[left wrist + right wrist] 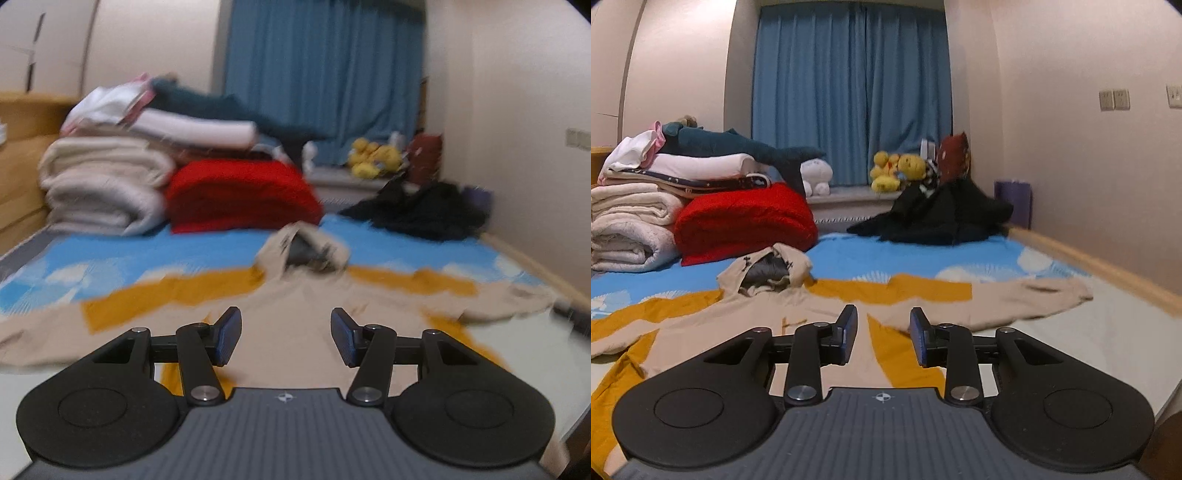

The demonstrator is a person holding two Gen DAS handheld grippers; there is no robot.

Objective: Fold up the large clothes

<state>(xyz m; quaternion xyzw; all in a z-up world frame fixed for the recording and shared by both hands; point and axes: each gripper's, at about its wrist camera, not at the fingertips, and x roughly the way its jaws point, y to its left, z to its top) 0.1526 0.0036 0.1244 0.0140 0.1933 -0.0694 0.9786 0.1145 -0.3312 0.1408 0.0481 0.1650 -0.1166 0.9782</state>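
A beige hooded sweatshirt (295,325) lies flat on the bed, front down toward me, sleeves spread to both sides, hood (303,251) at the far end. It also shows in the right wrist view (757,325), with its right sleeve (1015,299) stretched out. My left gripper (286,338) is open and empty, just above the sweatshirt's body. My right gripper (882,334) is open and empty, above the right side of the body near the armpit.
A blue, yellow and white sheet (905,251) covers the bed. Folded white blankets (628,229) and a red blanket (746,218) are stacked at the far left, with a plush shark (738,147) on top. A black clothes pile (942,210) lies far right. The wall and wooden bed edge (1108,266) run along the right.
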